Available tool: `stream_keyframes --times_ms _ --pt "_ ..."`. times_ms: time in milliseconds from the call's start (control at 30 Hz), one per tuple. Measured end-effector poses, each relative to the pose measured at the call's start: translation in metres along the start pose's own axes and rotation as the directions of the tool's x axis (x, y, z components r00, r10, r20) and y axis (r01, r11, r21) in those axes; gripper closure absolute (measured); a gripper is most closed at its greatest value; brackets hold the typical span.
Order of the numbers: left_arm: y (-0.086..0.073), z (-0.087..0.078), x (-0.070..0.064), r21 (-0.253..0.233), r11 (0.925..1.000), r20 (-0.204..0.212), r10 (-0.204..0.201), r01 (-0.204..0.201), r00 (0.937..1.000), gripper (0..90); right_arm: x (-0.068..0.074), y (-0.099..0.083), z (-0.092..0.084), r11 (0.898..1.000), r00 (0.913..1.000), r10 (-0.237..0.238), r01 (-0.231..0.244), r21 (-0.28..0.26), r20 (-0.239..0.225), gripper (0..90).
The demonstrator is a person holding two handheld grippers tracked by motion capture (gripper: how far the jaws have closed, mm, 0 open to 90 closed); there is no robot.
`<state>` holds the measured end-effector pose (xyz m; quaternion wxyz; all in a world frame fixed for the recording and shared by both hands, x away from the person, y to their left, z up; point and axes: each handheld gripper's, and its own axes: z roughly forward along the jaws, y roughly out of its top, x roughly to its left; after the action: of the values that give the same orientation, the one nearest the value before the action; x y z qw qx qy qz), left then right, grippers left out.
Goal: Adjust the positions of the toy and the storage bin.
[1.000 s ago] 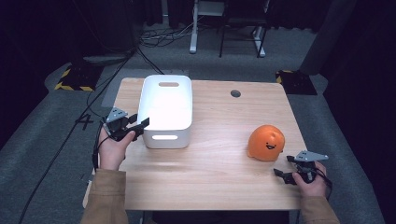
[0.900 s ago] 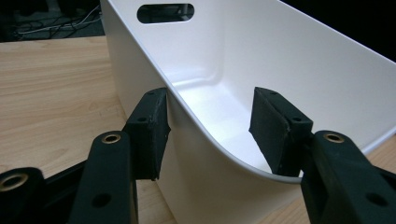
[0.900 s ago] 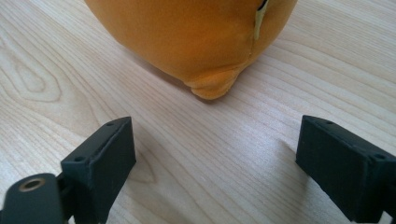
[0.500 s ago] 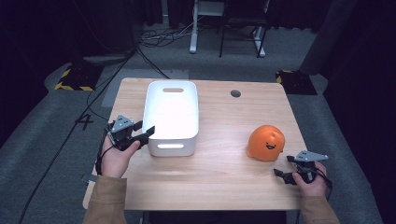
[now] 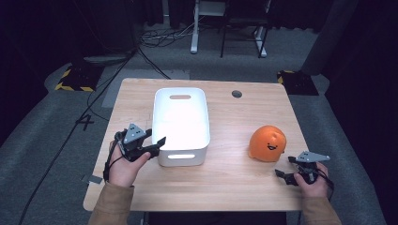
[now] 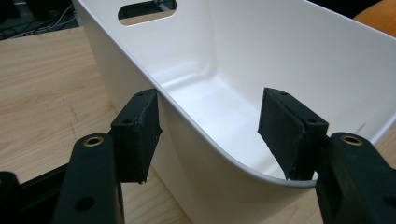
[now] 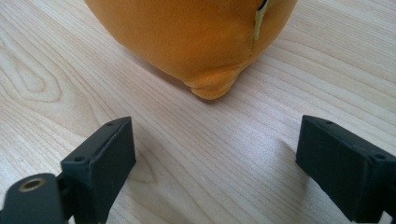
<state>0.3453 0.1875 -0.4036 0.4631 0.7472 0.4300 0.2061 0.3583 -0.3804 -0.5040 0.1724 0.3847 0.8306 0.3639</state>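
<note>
A white plastic bin [image 5: 180, 157] stands left of centre on the wooden table [image 5: 225, 187]. My left gripper [image 5: 157, 146] is at the bin's near left corner, straddling its rim. In the left gripper view the bin wall [image 6: 196, 158] runs between the jaws of the left gripper [image 6: 210, 135]; they have just been opening, and the inner pad [image 6: 285, 130] stands off the wall. An orange plush toy with a face [image 5: 267, 143] sits to the right. My right gripper [image 5: 284, 167] rests open on the table just in front of the toy [image 7: 187, 37], with nothing between the jaws [image 7: 215, 158].
A round cable hole [image 5: 237, 93] is near the table's far edge. Beyond the table, cables [image 5: 155, 40] and furniture legs [image 5: 195, 28] lie on the grey floor. Bare wood stretches between the bin and the toy.
The left gripper slid the bin toward the near right, then its jaws opened off the bin's wall. The right gripper and the toy have not moved.
</note>
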Motion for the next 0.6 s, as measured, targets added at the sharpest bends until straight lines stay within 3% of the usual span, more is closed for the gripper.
stream_keyframes --times_ms 400,600 --pt "0.001 0.005 -0.030 0.014 0.9984 0.066 0.054 -0.055 0.9964 38.5 0.000 0.000 0.000 1.000 1.0000 0.001 -0.001 0.001 0.000 12.1" --pt "-0.002 0.004 -0.055 0.023 0.9974 0.099 0.065 -0.068 0.9929 36.9 0.000 0.000 0.000 1.000 1.0000 0.001 -0.001 0.000 0.000 12.1"
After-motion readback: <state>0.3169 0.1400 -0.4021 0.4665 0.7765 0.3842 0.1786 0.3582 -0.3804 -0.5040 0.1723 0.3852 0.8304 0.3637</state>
